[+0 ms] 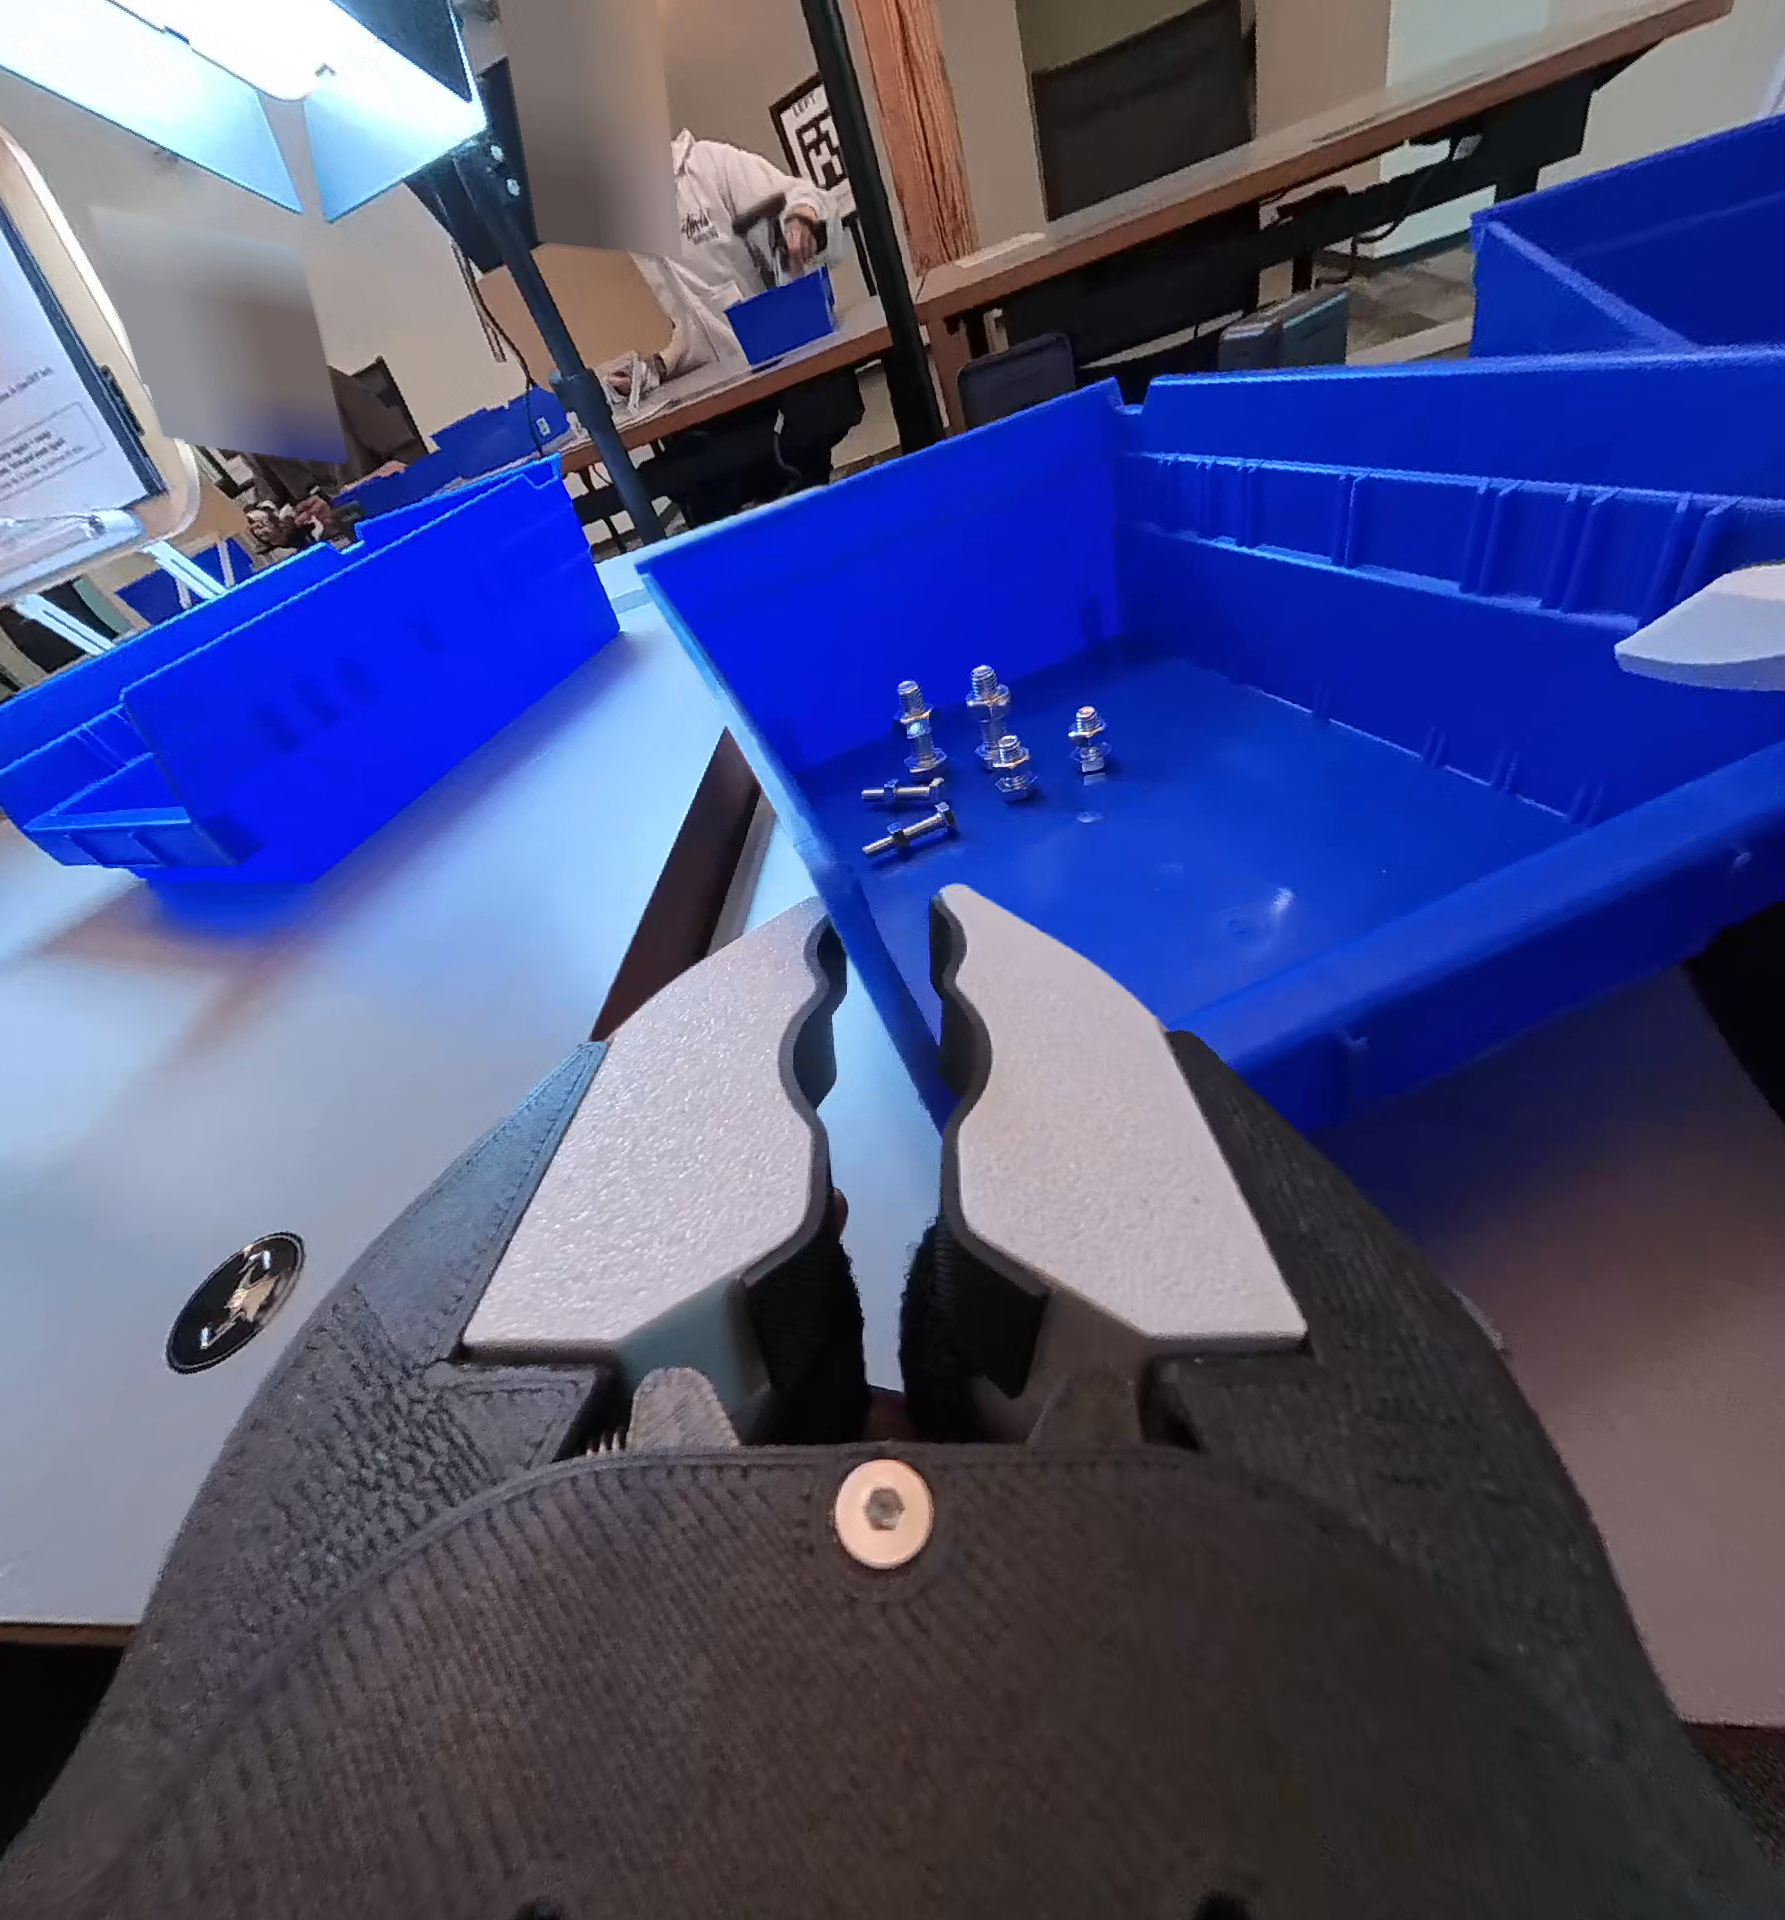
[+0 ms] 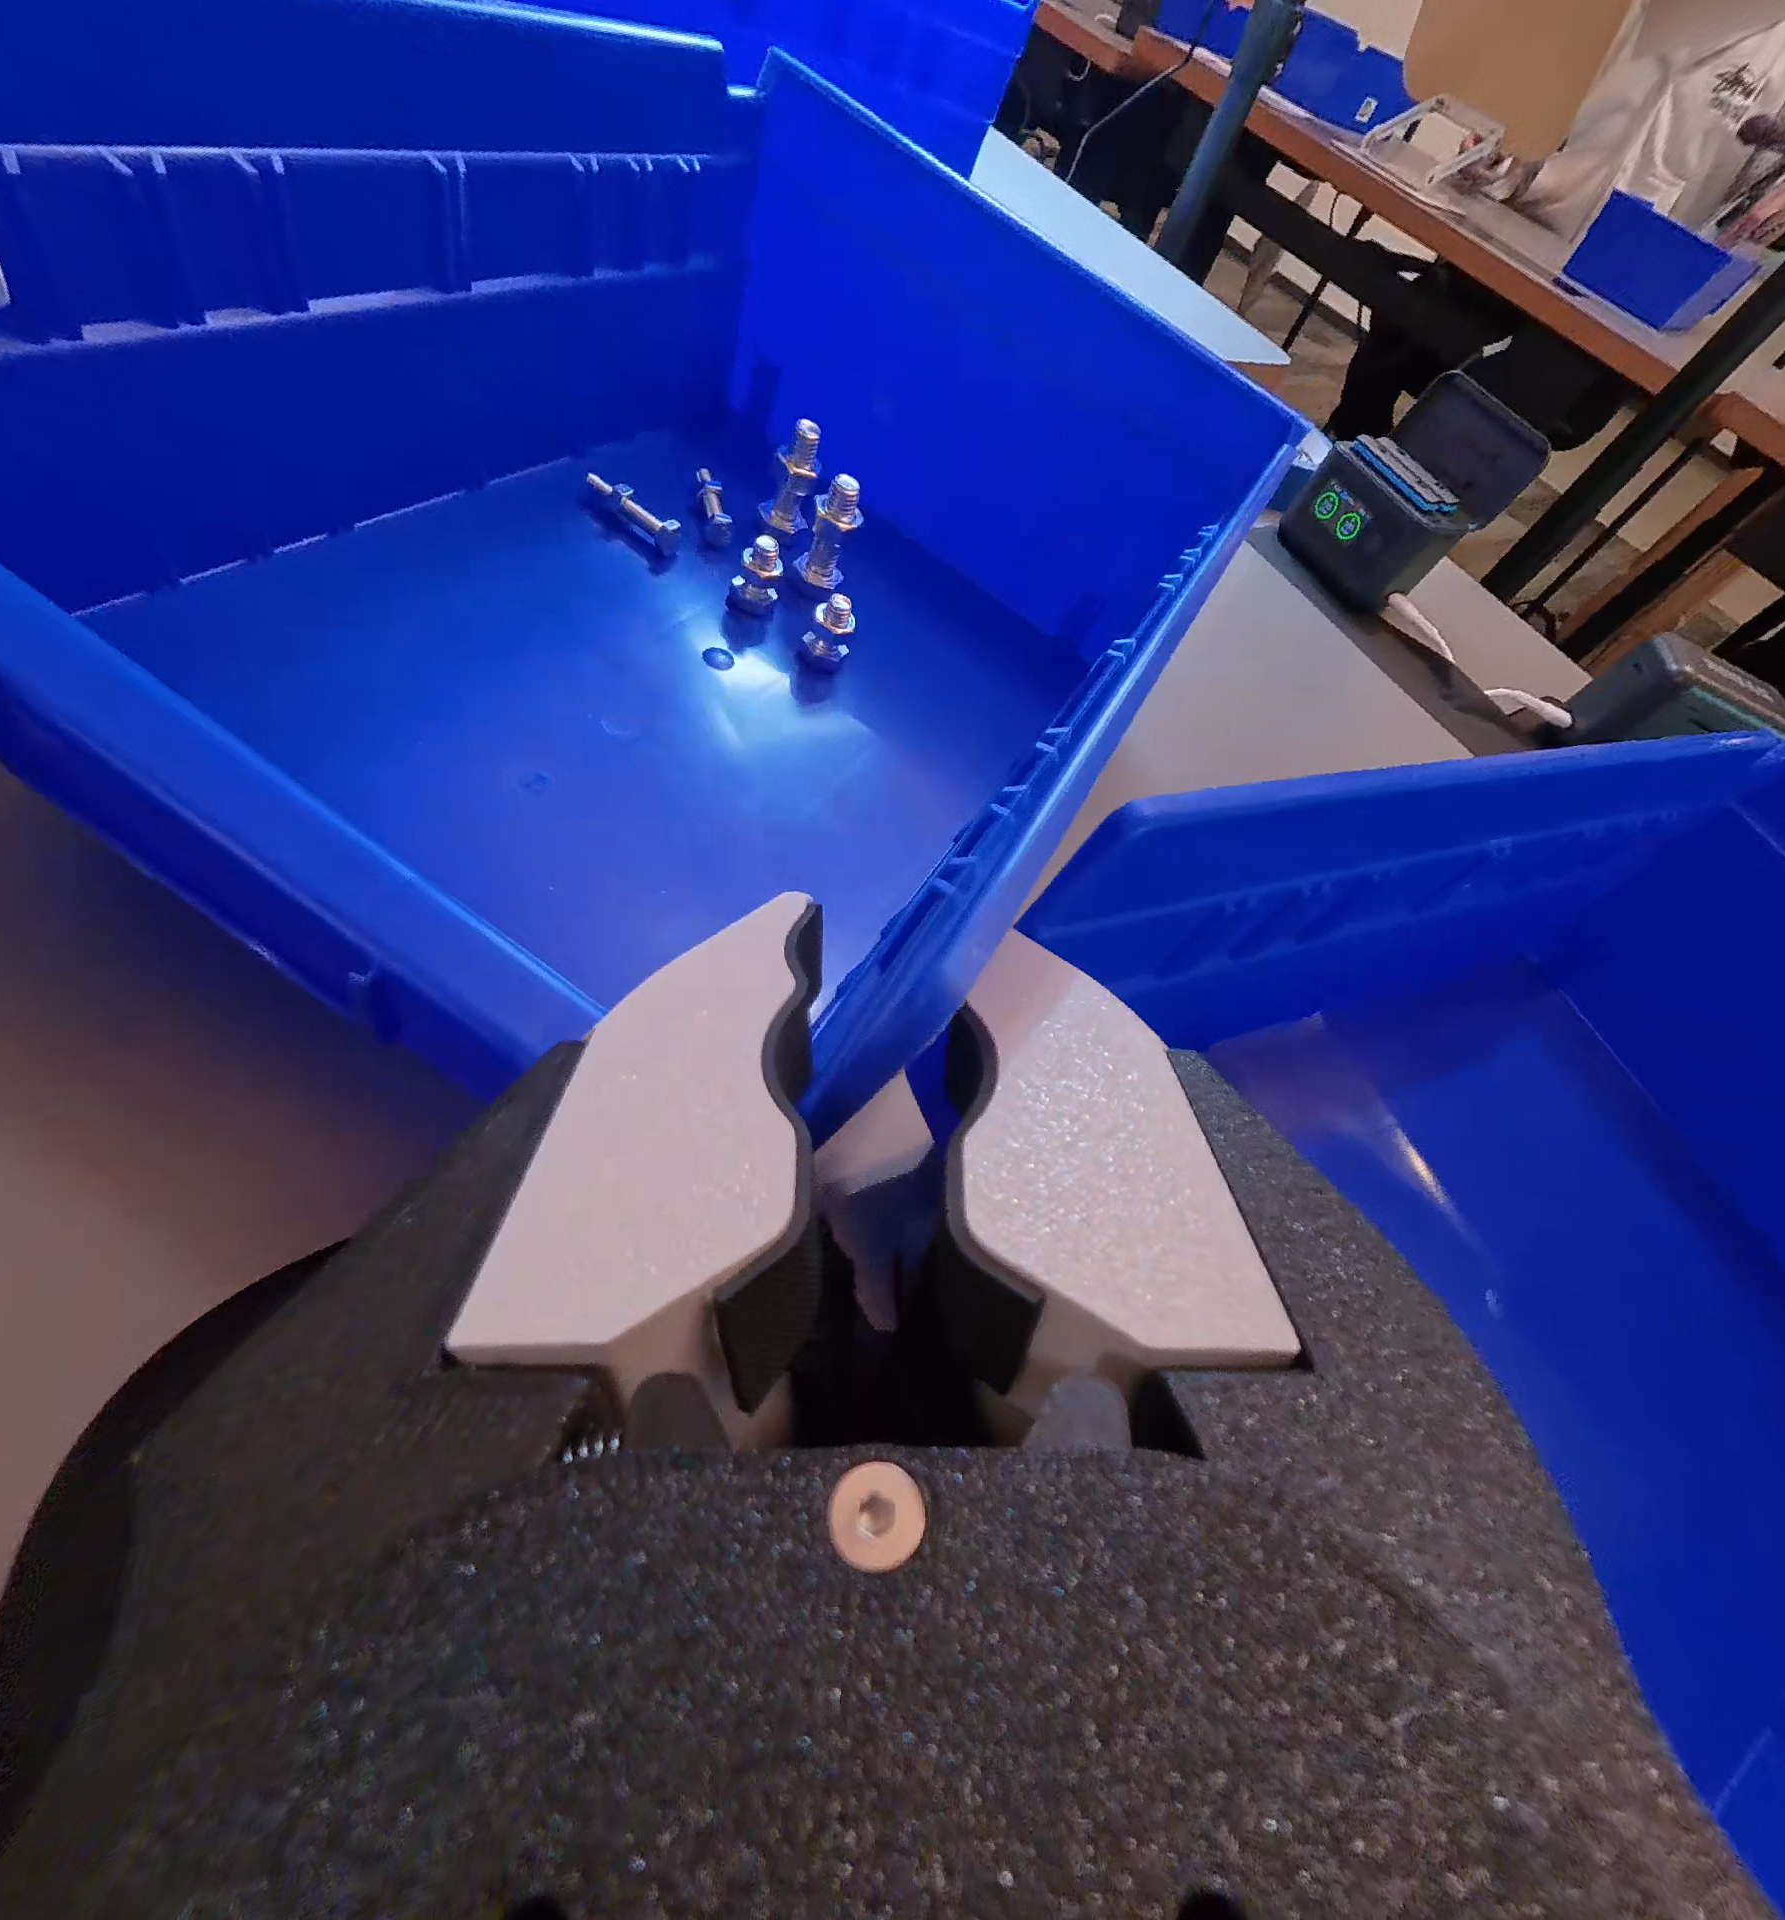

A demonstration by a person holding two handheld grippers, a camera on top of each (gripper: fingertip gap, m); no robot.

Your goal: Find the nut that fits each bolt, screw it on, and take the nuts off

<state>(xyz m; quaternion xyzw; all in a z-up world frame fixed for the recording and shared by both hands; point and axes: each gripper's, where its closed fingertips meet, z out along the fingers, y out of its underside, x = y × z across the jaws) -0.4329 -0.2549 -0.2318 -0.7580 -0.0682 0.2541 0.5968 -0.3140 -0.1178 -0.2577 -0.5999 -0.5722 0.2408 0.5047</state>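
A blue bin stands on the grey table and holds several silver bolts with nuts on them, grouped near its far corner. Some stand upright and two lie flat. They also show in the right wrist view. My left gripper is shut on the bin's left wall near the front corner. My right gripper is shut on the same bin's right wall near its front. One finger of the right gripper shows at the right edge of the left wrist view.
A second blue bin stands to the left, and another close on the right. More blue bins are stacked behind. A dark charger case sits past the right wall. A table seam runs on the left. A person works at a far table. Across from one pair of fingers to the other is roughly 20 cm.
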